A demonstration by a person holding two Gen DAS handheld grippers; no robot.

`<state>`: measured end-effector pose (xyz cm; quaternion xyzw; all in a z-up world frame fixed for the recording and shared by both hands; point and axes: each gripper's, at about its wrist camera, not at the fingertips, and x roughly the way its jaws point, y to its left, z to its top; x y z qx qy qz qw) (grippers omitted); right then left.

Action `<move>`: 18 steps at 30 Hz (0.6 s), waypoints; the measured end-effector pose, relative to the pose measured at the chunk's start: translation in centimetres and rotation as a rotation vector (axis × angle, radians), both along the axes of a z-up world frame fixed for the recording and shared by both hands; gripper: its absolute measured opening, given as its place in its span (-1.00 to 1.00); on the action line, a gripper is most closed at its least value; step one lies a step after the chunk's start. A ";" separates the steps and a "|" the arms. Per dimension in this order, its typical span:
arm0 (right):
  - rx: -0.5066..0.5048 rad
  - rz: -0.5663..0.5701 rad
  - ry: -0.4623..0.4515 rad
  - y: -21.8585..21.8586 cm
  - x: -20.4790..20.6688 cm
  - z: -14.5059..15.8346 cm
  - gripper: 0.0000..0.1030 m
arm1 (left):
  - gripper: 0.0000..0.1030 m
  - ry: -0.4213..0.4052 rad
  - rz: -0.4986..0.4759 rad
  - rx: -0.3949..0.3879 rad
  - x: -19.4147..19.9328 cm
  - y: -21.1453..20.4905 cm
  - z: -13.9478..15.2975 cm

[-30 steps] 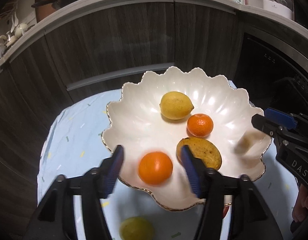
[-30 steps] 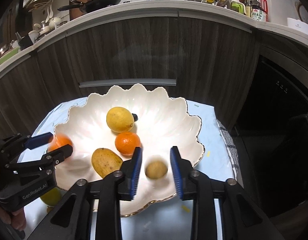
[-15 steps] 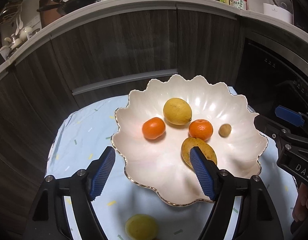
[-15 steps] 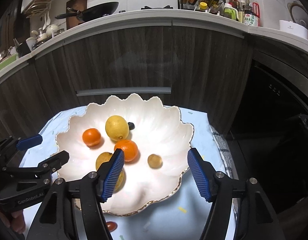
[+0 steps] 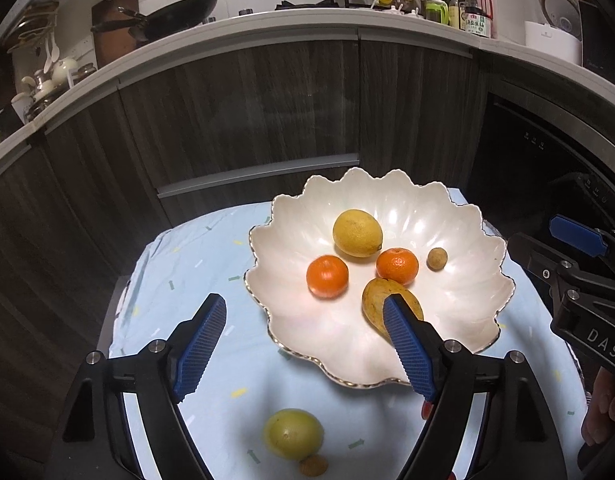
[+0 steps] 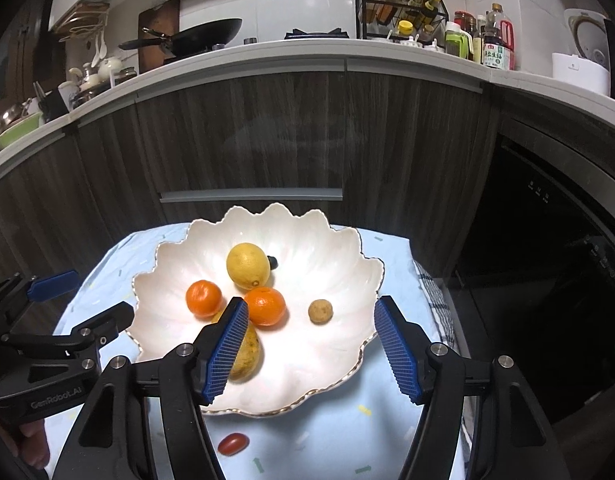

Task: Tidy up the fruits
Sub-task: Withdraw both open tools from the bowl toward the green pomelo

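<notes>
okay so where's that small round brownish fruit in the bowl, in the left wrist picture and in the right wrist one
Left wrist: the small brown fruit lies right of centre in the white bowl, just right of the right-hand tangerine.
Right wrist: the small brown fruit sits near the picture's middle, in the bowl, again right of that tangerine.
Shared landmark: the lemon, behind the tangerine in both.

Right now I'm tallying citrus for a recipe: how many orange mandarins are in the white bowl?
2. One mandarin sits left of centre in the scalloped bowl; the other mandarin lies just below the lemon, beside the mango. None seems hidden.
</notes>
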<state>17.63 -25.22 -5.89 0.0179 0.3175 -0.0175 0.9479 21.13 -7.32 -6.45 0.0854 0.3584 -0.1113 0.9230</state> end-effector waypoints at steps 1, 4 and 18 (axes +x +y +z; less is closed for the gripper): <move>-0.001 0.001 -0.003 0.1 -0.2 0.2 0.29 | 0.57 -0.002 0.002 0.000 -0.2 0.1 0.1; -0.006 0.006 -0.011 0.5 -0.7 0.6 0.29 | 0.57 -0.009 0.006 -0.003 -0.8 0.6 0.5; -0.018 0.035 -0.022 2.2 -2.9 1.1 0.29 | 0.57 -0.023 0.057 -0.010 -3.1 2.7 1.2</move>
